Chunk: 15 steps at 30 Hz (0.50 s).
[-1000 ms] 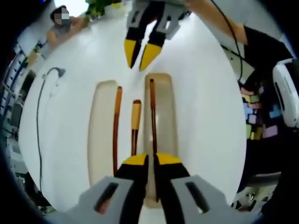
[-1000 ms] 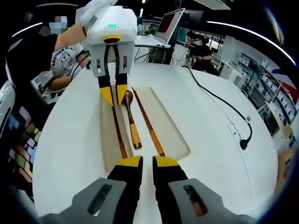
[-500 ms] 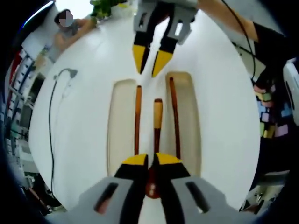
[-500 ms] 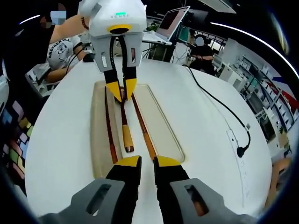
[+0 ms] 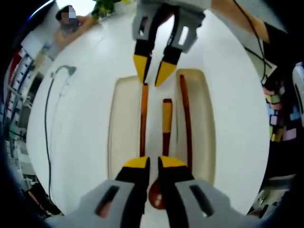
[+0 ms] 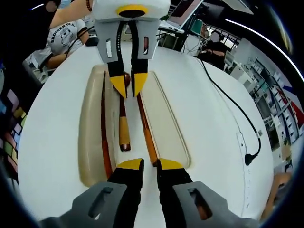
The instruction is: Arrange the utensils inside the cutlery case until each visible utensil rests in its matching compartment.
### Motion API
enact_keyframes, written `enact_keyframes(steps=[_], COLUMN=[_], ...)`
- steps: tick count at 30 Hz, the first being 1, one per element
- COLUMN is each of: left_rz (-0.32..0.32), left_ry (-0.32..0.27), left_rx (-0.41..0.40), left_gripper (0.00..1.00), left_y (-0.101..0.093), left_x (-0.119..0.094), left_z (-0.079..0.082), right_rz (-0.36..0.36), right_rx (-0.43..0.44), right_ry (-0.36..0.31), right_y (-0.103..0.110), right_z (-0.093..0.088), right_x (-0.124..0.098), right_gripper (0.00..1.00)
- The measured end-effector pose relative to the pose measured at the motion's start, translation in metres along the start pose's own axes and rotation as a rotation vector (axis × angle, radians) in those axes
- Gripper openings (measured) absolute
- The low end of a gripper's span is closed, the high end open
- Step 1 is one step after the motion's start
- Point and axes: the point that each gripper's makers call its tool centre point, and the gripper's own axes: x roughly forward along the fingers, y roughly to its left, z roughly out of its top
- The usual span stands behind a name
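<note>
Spoon (image 5: pixel 164 142) bowl half hidden behind left gripper (image 5: pixel 153 164) jaws.

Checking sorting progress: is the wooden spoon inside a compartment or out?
Out: the wooden spoon lies along the divider ridge between the cutlery case's two compartments.

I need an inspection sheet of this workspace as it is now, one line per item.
Surface: round white table, bare around the case.
Job's things: beige cutlery case with two long compartments; wooden spoon along the middle divider; one chopstick in one compartment, another chopstick at the other's inner edge.
Clutter: nothing seen.
Grippers: left gripper over the spoon bowl, jaws slightly apart; right gripper at the case's near end, empty.
Cables: black cable on the table.
Surroundings: laptop, seated people.
</note>
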Motion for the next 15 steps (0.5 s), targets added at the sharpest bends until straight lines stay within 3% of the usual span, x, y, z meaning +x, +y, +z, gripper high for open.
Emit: enact_keyframes(steps=[15], left_rz=[-0.004], left_ry=[0.005], left_rx=[-0.005], left_gripper=[0.10], left_y=[0.0023], left_x=[0.0058], left_z=[-0.0038], right_rz=[0.025], right_rx=[-0.025], right_ry=[0.017], right_y=[0.0008], right_z=[0.0008], right_x=[0.0063], right_gripper=[0.10])
